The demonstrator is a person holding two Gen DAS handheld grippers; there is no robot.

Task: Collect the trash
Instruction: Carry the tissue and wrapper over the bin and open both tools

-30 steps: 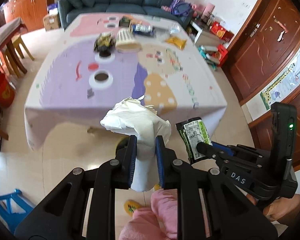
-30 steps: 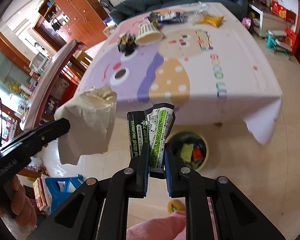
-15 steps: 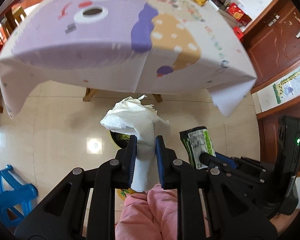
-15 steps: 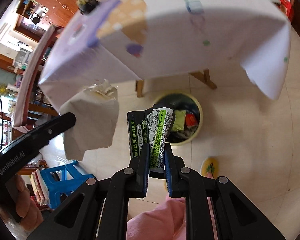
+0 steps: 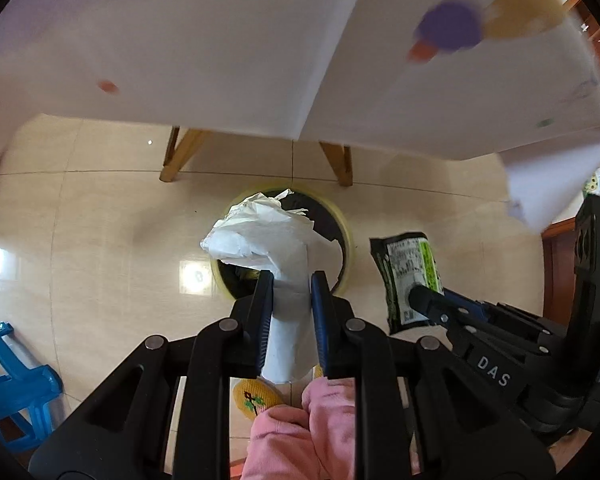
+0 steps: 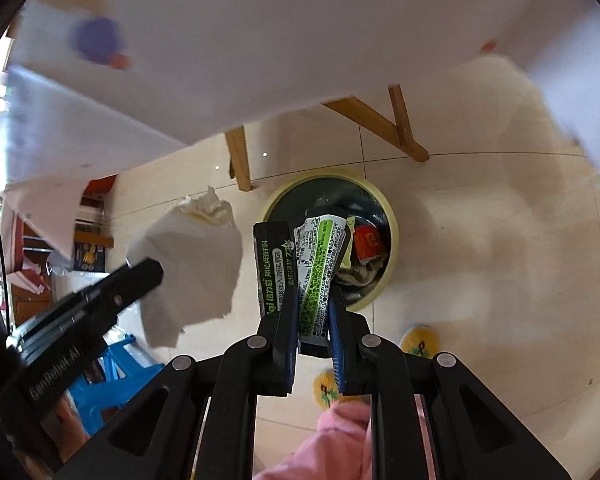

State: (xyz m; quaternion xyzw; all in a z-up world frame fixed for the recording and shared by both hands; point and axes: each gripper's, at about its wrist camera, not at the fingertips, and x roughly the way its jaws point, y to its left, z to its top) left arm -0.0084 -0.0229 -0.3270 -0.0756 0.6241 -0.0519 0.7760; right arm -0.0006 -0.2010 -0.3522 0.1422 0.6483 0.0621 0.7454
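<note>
My left gripper [image 5: 291, 280] is shut on a crumpled white tissue [image 5: 268, 236], held right above a yellow-rimmed trash bin [image 5: 350, 240] on the floor. My right gripper [image 6: 314, 300] is shut on a green and black snack wrapper [image 6: 300, 264], hanging over the near edge of the same bin [image 6: 392, 224], which holds several pieces of trash, one red. The wrapper [image 5: 410, 276] also shows at the right of the left wrist view, and the tissue [image 6: 196, 264] at the left of the right wrist view.
The white tablecloth [image 5: 220, 48] hangs over the table's edge above the bin, with wooden table legs [image 5: 180, 156] behind it. A blue stool [image 5: 12, 392] stands at the lower left. Pink sleeve [image 5: 300, 436] and yellow slippers [image 6: 418, 340] lie below the grippers. Tiled floor lies around the bin.
Both grippers have dropped and tilted down from the tabletop level toward the floor. The bin under the table now sits right beneath the tissue and the wrapper, which both stay held.
</note>
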